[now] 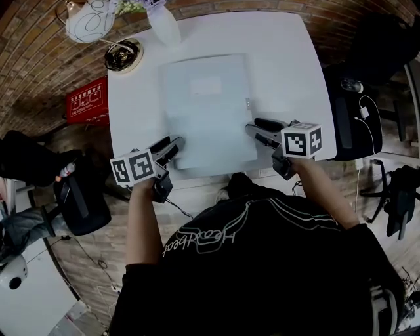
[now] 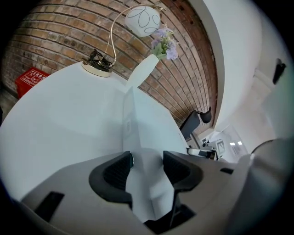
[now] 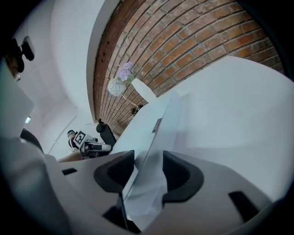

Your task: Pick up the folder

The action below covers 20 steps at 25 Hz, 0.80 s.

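Note:
A pale blue-grey folder (image 1: 207, 111) lies flat on the white table (image 1: 282, 59). My left gripper (image 1: 172, 148) is at its near left corner and my right gripper (image 1: 260, 128) at its near right edge. In the left gripper view the folder's corner (image 2: 142, 128) reaches in between the two dark pads of the left gripper (image 2: 147, 167), which stand apart. In the right gripper view the folder's thin edge (image 3: 154, 126) runs into the right gripper (image 3: 148, 170), with a gap to each pad. Both grippers are open around the folder.
A lamp with a white globe shade (image 1: 92, 20) and round base (image 1: 123, 56) stands at the table's far left corner, beside a white vase (image 1: 164, 26) with purple flowers. A red box (image 1: 86, 100) sits on the floor at left. Black chairs (image 1: 354, 125) flank the table.

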Each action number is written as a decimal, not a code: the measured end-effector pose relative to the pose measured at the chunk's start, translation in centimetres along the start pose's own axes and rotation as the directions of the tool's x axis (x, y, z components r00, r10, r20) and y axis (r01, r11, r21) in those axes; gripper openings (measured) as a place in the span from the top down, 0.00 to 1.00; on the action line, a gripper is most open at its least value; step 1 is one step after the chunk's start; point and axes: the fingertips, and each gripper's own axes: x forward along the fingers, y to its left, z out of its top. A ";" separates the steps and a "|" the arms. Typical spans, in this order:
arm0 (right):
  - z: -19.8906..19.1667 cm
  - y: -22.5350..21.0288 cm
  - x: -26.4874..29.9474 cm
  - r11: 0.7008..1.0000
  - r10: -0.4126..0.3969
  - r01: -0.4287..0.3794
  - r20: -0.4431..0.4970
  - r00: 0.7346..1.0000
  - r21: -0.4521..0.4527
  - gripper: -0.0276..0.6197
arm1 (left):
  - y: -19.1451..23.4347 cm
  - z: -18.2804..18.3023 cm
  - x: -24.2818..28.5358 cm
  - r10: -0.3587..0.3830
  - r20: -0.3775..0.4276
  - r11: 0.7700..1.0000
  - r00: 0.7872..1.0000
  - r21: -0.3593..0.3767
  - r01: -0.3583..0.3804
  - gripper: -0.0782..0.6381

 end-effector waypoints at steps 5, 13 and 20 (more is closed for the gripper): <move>-0.2 0.2 0.2 0.999 0.023 -0.022 -0.012 1.000 0.025 0.73 | 0.1 -0.2 0.1 -0.016 0.000 1.000 1.000 -0.013 0.016 0.59; -0.3 0.3 0.2 0.999 0.034 -0.034 -0.022 0.999 0.020 0.73 | 0.3 -0.5 0.2 -0.042 0.017 0.998 0.999 -0.041 0.043 0.60; -0.3 0.4 0.2 1.000 0.025 -0.025 -0.011 1.000 0.013 0.74 | 0.3 -0.7 0.2 -0.038 0.007 0.999 0.999 -0.011 0.038 0.60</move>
